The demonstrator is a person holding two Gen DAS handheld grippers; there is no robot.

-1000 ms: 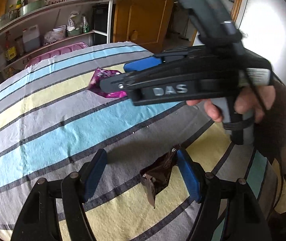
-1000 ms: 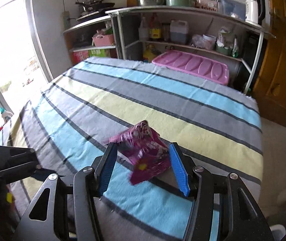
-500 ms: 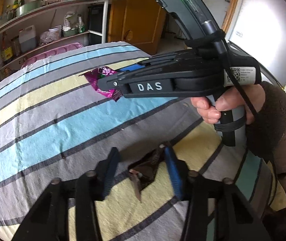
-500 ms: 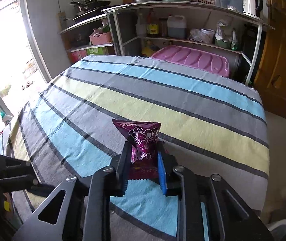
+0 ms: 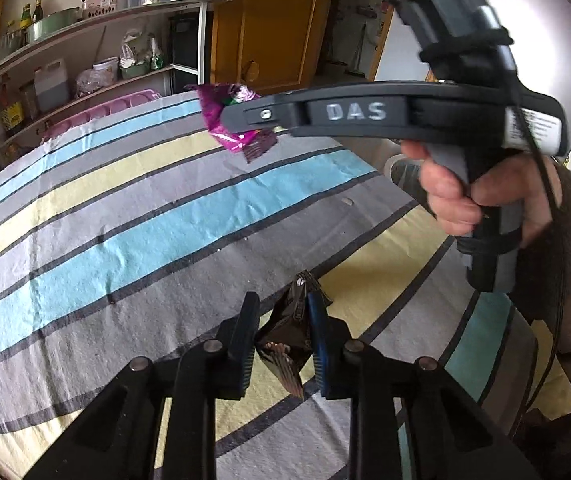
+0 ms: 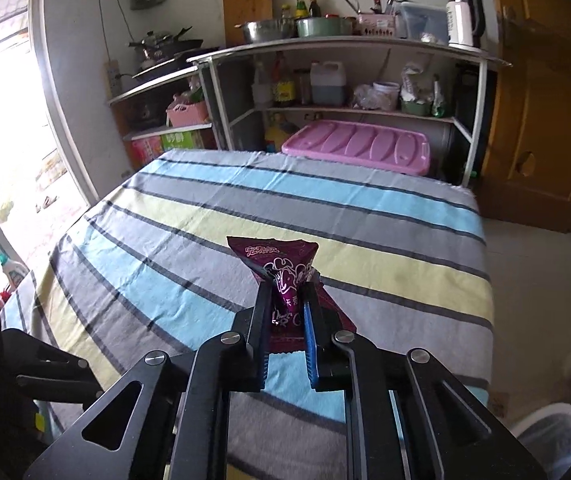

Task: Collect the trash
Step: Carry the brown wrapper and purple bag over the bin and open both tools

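Observation:
A crumpled dark brown wrapper (image 5: 285,334) sits between the blue pads of my left gripper (image 5: 283,314). Its jaws are closing and press on the wrapper just above the striped tablecloth (image 5: 125,240). My right gripper (image 6: 287,300) has its jaws closing too, pinched on a purple snack wrapper (image 6: 281,260) that sticks up past the fingertips. In the left wrist view the right gripper (image 5: 231,120) crosses the upper frame side-on, a hand (image 5: 465,196) on its grip, with the purple wrapper (image 5: 215,114) held off the cloth.
The table's far edge (image 6: 325,156) faces metal shelves (image 6: 345,46) loaded with bottles, pots and a kettle. A pink plastic lid (image 6: 357,146) lies behind the table. A wooden cabinet (image 6: 545,120) stands at right. A white round container (image 6: 549,432) is on the floor at lower right.
Both grippers went from wide open to closed on their wrappers. The right one has lifted the purple wrapper off the cloth. The left one has pinched the brown wrapper.

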